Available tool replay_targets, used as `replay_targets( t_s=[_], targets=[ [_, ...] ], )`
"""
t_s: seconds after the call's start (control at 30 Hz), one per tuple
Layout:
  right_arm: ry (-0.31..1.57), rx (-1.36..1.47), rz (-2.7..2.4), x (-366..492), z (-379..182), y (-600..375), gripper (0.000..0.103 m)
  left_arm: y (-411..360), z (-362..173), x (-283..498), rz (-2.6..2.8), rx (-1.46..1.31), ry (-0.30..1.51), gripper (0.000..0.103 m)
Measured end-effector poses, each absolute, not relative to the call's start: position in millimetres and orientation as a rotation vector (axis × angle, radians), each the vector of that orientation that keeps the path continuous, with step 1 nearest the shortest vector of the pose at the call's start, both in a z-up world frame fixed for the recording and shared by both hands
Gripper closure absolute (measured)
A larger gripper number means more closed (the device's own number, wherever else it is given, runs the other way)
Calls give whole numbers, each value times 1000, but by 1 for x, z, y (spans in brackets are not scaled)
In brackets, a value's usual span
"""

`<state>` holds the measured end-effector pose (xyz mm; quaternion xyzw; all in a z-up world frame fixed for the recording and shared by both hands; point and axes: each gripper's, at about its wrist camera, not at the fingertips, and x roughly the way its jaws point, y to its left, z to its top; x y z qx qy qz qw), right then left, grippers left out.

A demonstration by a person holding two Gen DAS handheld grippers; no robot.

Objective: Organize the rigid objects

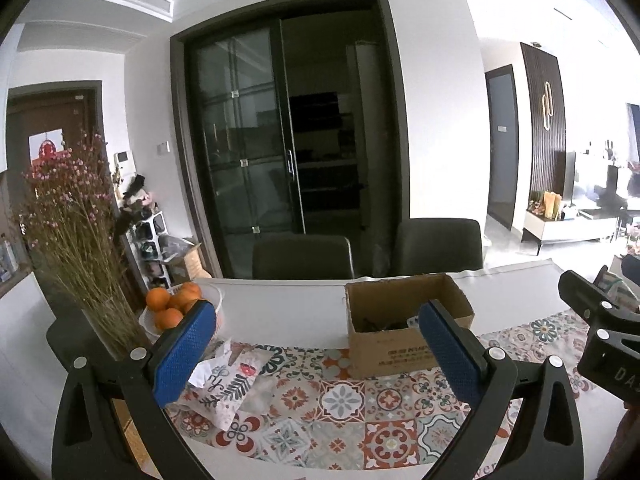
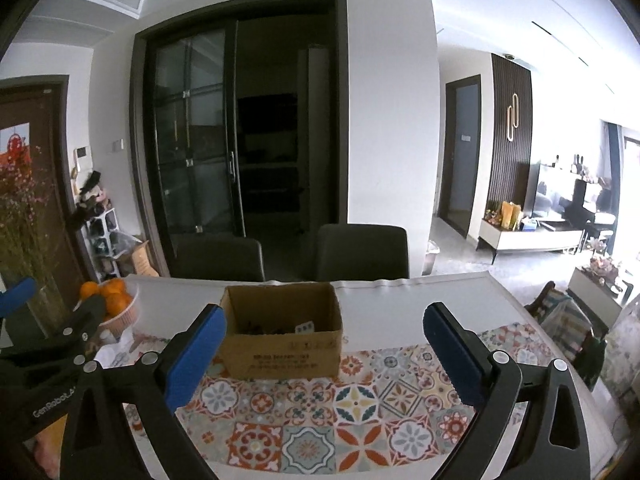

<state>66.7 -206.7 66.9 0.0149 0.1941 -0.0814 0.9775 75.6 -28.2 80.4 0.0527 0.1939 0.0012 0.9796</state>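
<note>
Before the cardboard box:
Left gripper [image 1: 320,344]: fingers spread wide, nothing between them, held above the patterned mat [image 1: 320,404].
Right gripper [image 2: 324,350]: fingers likewise apart and bare.
Cardboard box [image 2: 280,354]: open-topped, small items inside, on the mat's far edge.
Left of box: crumpled paper [image 1: 224,384], bowl of oranges [image 1: 176,304], vase [image 1: 108,320].
Behind box: bare white tabletop [image 2: 420,300], two chair backs [image 2: 362,250] at its far edge.

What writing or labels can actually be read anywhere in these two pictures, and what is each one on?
"GenRobot.A", cut off: on the left gripper body, right wrist view.
"DA", cut off: on the right gripper body, left wrist view.
Dark printed lines on the cardboard box front: too blurred to read.
Red hanging on the brown door: not legible.
Nothing else readable.
</note>
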Motion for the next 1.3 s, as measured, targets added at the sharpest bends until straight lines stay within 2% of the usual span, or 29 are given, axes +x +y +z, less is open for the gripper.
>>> replay_targets(
  t_s=[1.3],
  targets=[
    [393, 40, -157, 54, 67, -208, 3, -29, 91, 63, -4, 114, 339, 0]
  ],
)
